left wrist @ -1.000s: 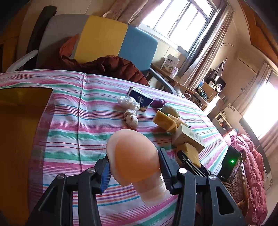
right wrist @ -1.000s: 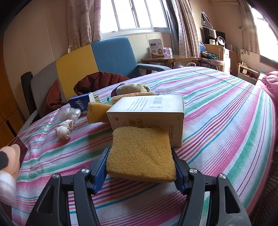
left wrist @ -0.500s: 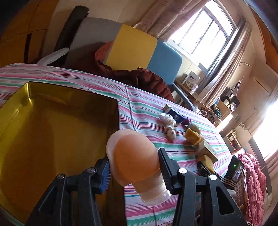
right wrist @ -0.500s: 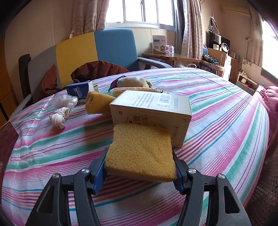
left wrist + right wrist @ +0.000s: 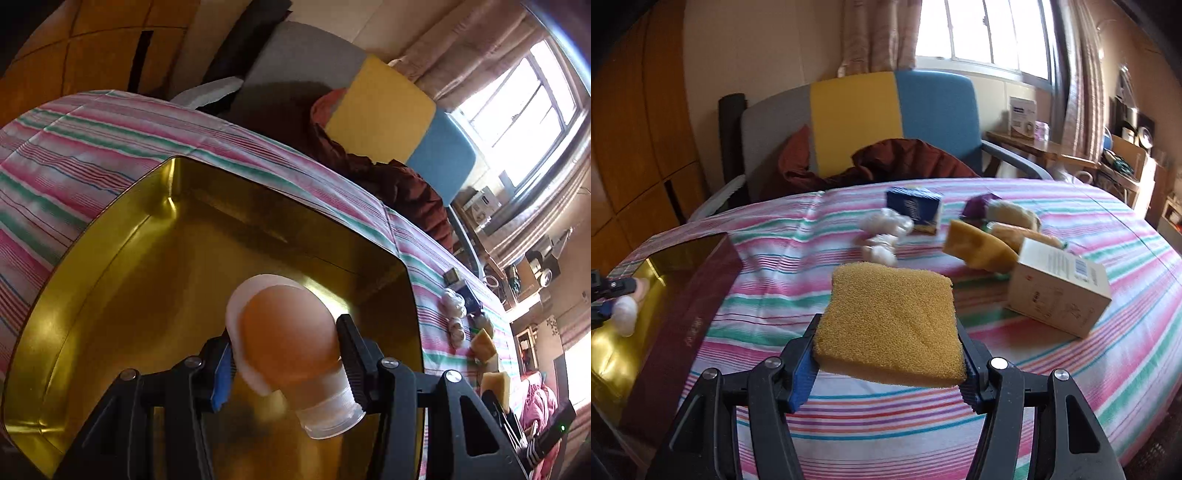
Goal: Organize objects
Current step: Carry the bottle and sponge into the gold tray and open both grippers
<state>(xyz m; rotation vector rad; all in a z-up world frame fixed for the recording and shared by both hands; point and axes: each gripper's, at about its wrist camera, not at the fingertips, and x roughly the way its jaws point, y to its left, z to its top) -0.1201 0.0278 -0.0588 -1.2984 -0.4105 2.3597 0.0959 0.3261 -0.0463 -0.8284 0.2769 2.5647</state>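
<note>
My left gripper (image 5: 284, 365) is shut on a peach-coloured rounded bottle (image 5: 288, 339) with a clear cap and holds it over the inside of a gold metal tin (image 5: 147, 266). The tin also shows in the right wrist view (image 5: 613, 354) at the left edge, with the bottle (image 5: 628, 306) above it. My right gripper (image 5: 886, 365) is shut on a yellow sponge (image 5: 890, 321) and holds it above the striped tablecloth (image 5: 1034, 369), to the right of the tin.
On the cloth lie a beige carton (image 5: 1060, 288), another yellow sponge (image 5: 975, 247), a blue box (image 5: 916, 210), white wrapped bundles (image 5: 882, 232) and bread-like packets (image 5: 1015, 221). A grey, yellow and blue chair (image 5: 871, 122) with dark red clothing stands behind the table.
My left gripper has carried the bottle left, from above the cloth to over the tin. My right gripper has lifted the sponge away from the carton and swung left toward the tin.
</note>
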